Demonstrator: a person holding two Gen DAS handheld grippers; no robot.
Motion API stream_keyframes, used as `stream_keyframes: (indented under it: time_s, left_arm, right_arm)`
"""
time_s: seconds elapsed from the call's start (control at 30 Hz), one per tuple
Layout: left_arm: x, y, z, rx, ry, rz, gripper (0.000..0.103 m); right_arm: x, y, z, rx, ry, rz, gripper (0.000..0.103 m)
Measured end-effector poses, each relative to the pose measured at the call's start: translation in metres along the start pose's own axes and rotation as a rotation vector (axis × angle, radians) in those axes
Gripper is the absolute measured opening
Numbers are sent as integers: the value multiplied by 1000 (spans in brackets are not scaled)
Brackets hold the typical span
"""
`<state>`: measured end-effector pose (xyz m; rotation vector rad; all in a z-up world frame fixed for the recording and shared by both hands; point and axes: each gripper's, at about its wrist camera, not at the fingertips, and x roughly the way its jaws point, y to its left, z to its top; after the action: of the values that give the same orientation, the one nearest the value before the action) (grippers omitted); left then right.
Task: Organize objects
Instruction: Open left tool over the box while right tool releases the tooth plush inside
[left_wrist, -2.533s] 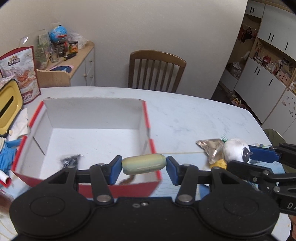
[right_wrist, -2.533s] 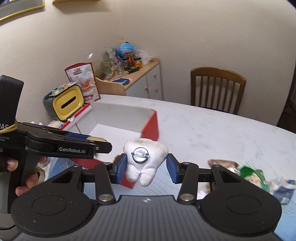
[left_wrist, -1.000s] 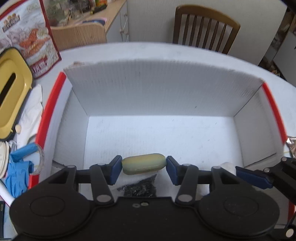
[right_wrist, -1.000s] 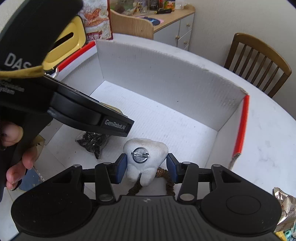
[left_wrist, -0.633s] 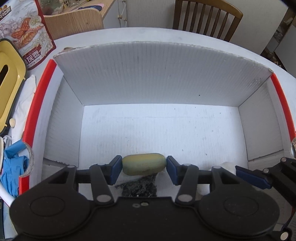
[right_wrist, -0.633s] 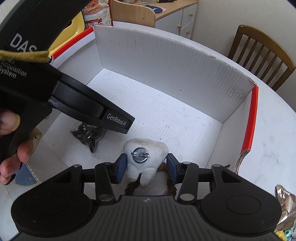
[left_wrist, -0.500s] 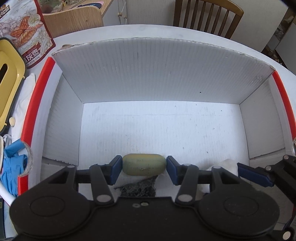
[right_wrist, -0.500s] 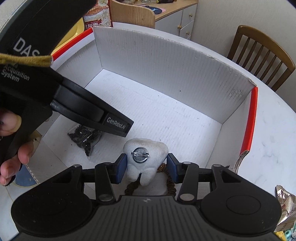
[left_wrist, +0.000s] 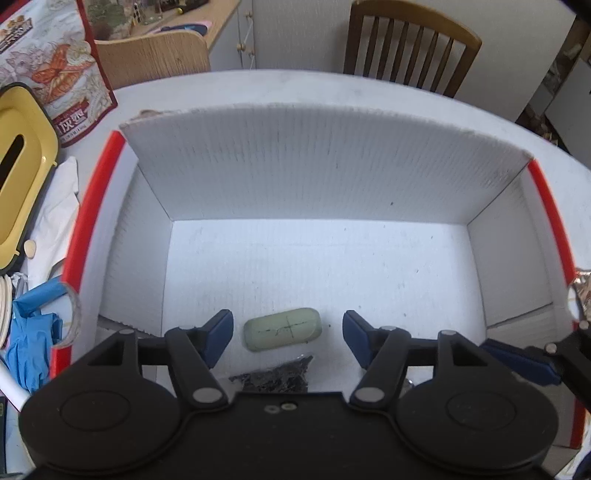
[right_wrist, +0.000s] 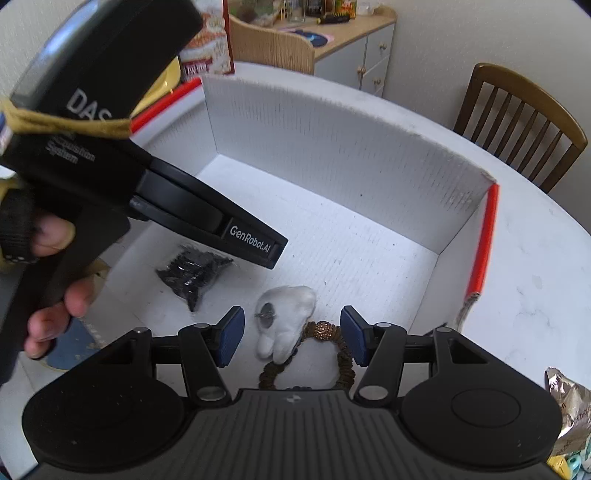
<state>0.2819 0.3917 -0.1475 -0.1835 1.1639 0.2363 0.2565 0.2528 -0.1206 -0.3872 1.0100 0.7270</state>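
Both tools released. Left gripper (left_wrist: 288, 338) has its jaws spread, empty; the green case (left_wrist: 282, 329) lies flat on the box (left_wrist: 325, 166) floor between them, touching neither pad. Right gripper (right_wrist: 291, 336) likewise spread; the tooth plush (right_wrist: 286, 319) lies on the box floor near the front wall, resting against the brown hair tie (right_wrist: 325, 354).

Risks, as judged from here: both tools sit low inside the box, so a lift-out that isn't straight up could snag a pad on the case or plush and drag it. The two grippers are near each other, so crossing paths could knock them together. The black packet (right_wrist: 192, 271) lies just beside the case; a sweep could push it.

Left view shows the case and the yellow container (left_wrist: 22, 192) left of the box. Only the right view shows the plush, the hair tie and the hand (right_wrist: 51, 280) holding the left tool.
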Motion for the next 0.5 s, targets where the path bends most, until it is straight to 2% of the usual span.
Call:
stream_keyframes:
  time_s: [0.5]
  left_arm:
    - [-75, -16, -18, 0, -206, -63, 71]
  right_arm:
    - [-77, -10, -19, 75, -181, 17, 60]
